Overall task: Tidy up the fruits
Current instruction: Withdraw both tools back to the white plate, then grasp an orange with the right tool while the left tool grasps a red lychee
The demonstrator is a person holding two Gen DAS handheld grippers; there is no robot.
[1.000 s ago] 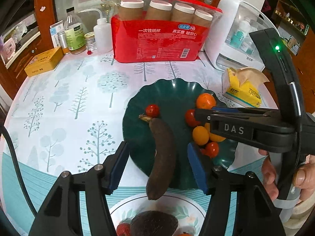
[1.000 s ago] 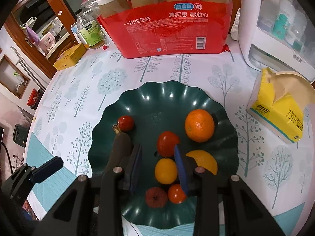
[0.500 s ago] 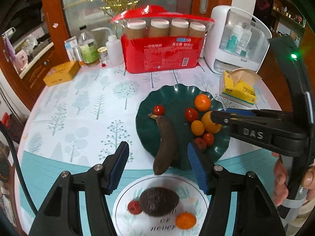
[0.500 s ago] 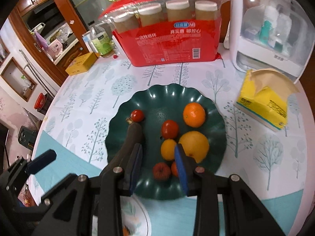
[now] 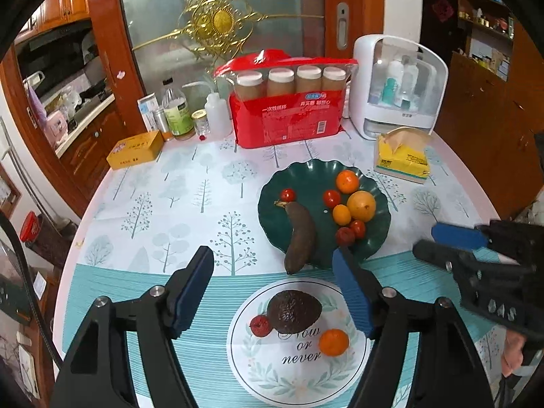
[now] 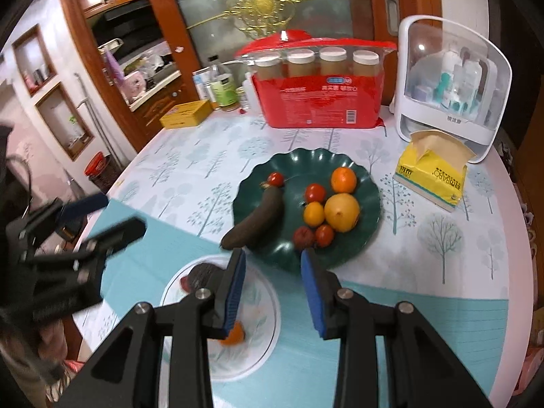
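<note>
My left gripper point(image 5: 272, 272) hung empty at the frame's bottom, its jaws just having widened; my right gripper point(image 6: 272, 272) was parted narrowly on nothing. Just beyond lay the white plate point(image 5: 258, 367) with avocado point(image 5: 294, 311), a small red fruit point(image 5: 260, 325) and a tangerine point(image 5: 334, 341). Farther up, at centre, the green plate point(image 5: 268, 204) held a dark banana point(image 5: 301, 236), oranges and tomatoes.

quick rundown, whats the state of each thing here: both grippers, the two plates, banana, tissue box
left gripper: jaws just opened wider, empty
right gripper: jaws apart, empty
green plate: holds the banana and small round fruits
banana: dark, tip overhanging the green plate's rim
white plate: holds avocado, two small fruits
tissue box: torn open
</note>
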